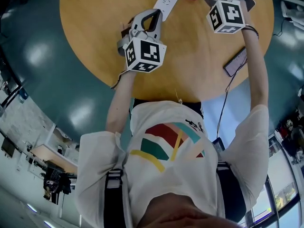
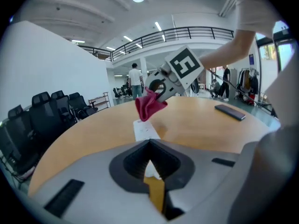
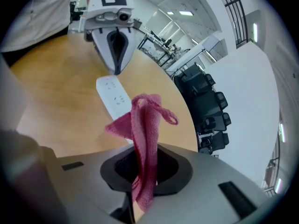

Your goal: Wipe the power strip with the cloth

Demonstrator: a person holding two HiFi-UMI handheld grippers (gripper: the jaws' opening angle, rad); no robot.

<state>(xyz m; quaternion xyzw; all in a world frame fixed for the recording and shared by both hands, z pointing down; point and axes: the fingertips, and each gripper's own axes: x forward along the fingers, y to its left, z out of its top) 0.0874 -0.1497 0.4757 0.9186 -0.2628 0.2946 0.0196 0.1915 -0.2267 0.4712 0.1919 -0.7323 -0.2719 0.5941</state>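
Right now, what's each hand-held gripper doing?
Left hand-held gripper: closed, tips at the end of the power strip.
Right hand-held gripper: closed on the pink cloth.

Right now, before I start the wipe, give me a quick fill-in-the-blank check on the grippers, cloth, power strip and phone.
1. The right gripper is shut on the ____ cloth.
2. The left gripper has its jaws ____.
3. The ____ power strip lies flat on the wooden table.
4. In the head view, the dark phone lies on the table nearer the ____ gripper.

Missing words: pink; shut; white; right.
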